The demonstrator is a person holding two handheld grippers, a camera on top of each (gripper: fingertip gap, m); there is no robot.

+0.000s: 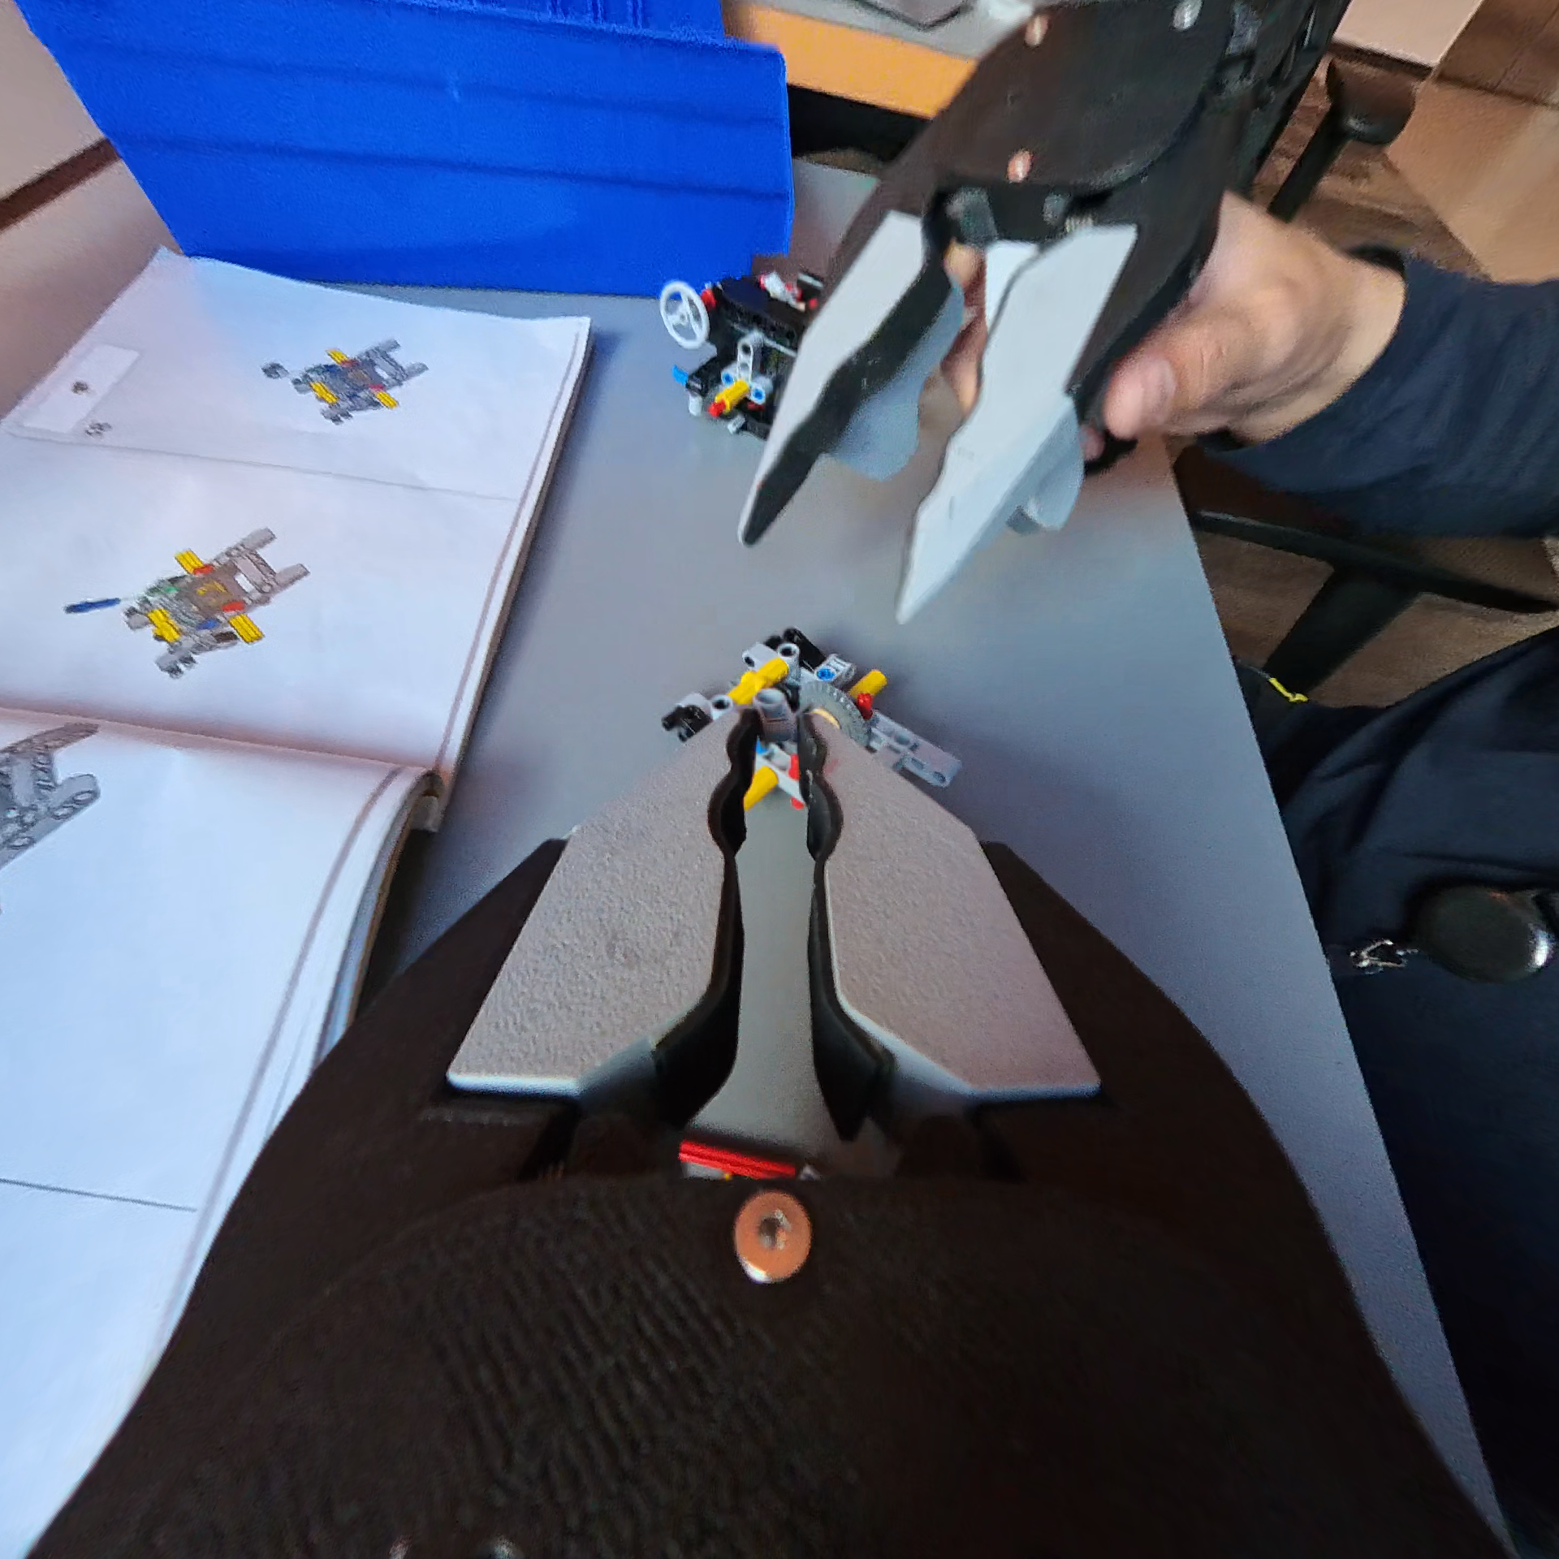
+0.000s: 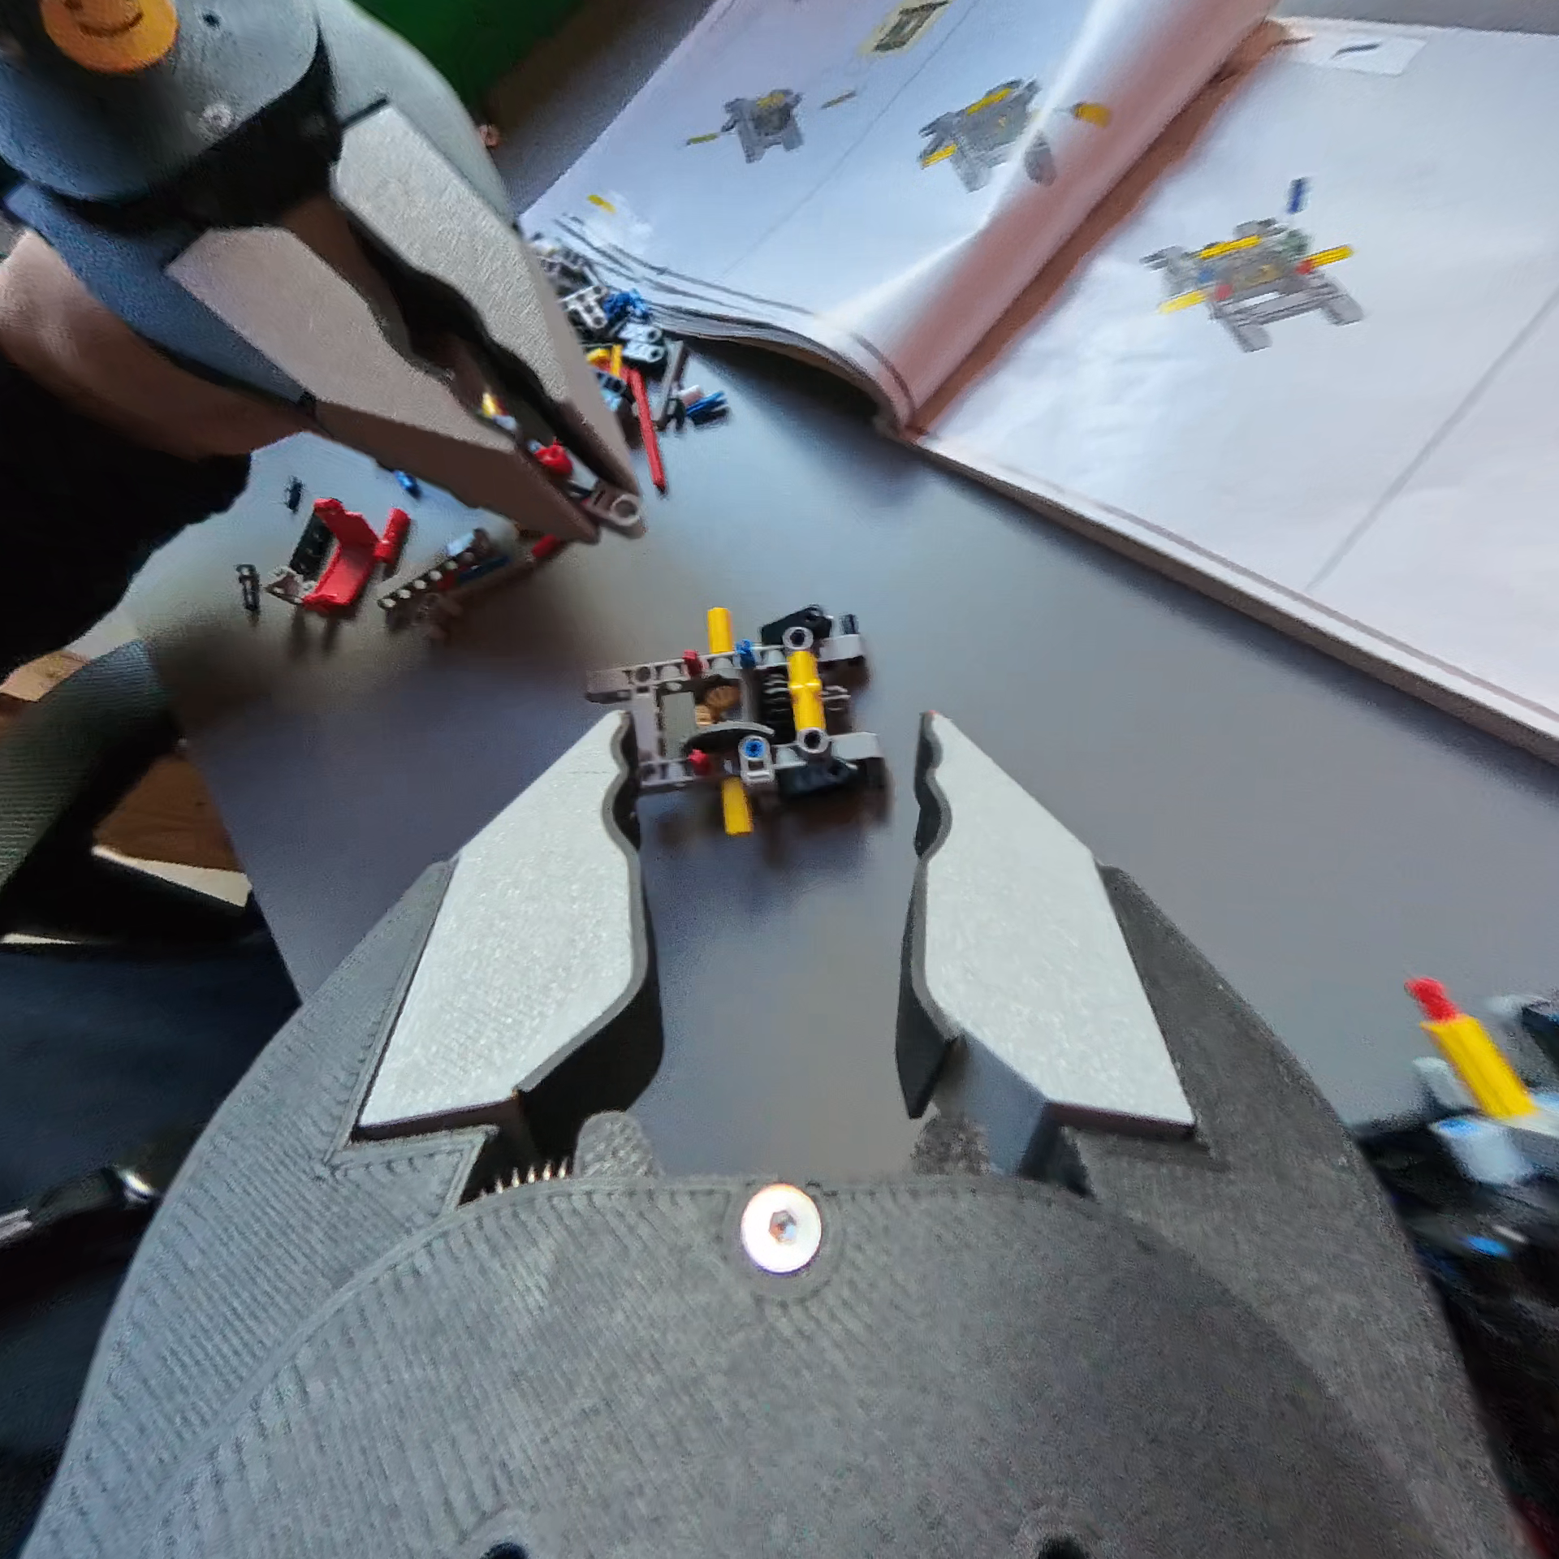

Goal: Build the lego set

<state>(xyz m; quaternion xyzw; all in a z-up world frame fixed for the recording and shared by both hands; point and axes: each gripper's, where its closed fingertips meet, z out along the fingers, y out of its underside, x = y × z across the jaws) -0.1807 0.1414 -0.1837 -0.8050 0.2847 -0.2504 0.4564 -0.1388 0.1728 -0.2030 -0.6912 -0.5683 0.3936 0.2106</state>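
Note:
My left gripper is shut on a small grey connector piece, held at its fingertips just above the table. The piece also shows in the right wrist view, sticking out of the left gripper's tips. A small assembly of grey beams, yellow axles, a gear and black parts lies on the grey table right behind those tips. My right gripper is open and empty, its fingers wide on either side of the assembly. In the left wrist view it hovers above the assembly.
An open instruction booklet lies beside the assembly. A blue bin stands at the back. A second black assembly with a white wheel sits near it. Loose red, grey and blue parts are scattered near the table edge. A person's hand holds the right gripper. There is about 6 cm between the tips of the two grippers.

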